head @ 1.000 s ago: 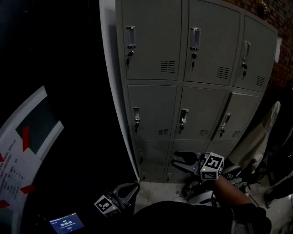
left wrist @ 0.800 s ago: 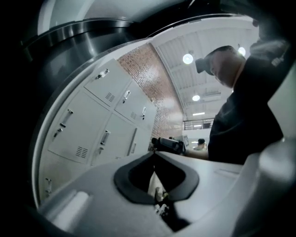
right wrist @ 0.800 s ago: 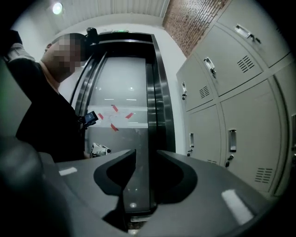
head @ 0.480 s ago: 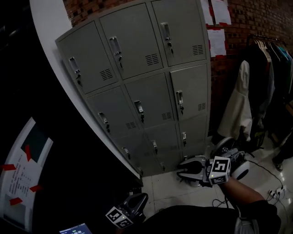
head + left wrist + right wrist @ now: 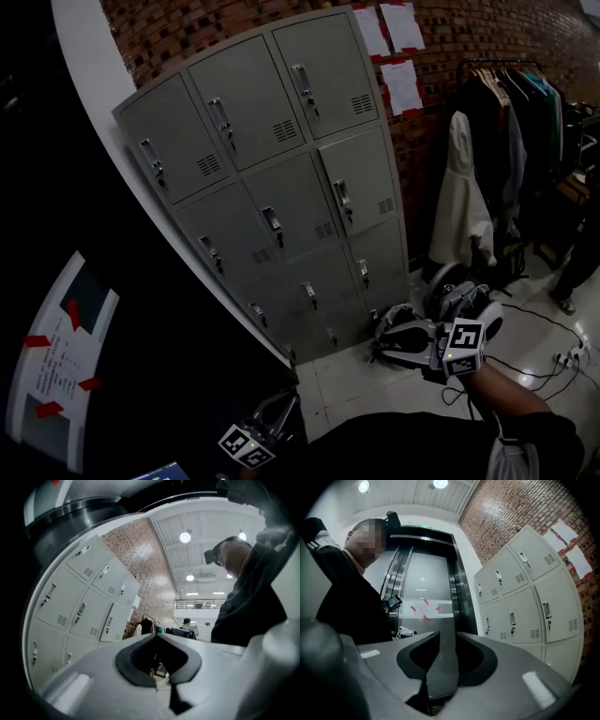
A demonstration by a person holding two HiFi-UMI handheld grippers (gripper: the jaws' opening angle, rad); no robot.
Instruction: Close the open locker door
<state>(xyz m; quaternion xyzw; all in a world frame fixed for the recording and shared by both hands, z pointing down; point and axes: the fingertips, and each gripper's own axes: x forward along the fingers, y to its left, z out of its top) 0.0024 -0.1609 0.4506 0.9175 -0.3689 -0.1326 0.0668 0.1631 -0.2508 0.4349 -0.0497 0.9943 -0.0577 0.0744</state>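
Lockers (image 5: 272, 187) left — clothes rack (image 5: 511, 131) right

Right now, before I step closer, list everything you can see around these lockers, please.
locker unit: one, grey, nine doors that all look shut, against the wall
brick wall: one, red-brown, behind the lockers
paper sheets: three in sight, white, on the bricks right of the top lockers
clothes rack: one, dark garments, far right
pale garment: one, cream, hanging just right of the lockers
cables: a few, dark, on the pale floor at right
panel: one, white with red tape marks, lower left
left tongs: one, grey, held low, jaws together, nothing in them
right tongs: one, grey, near the bottom lockers, jaws apart and closing, nothing between them
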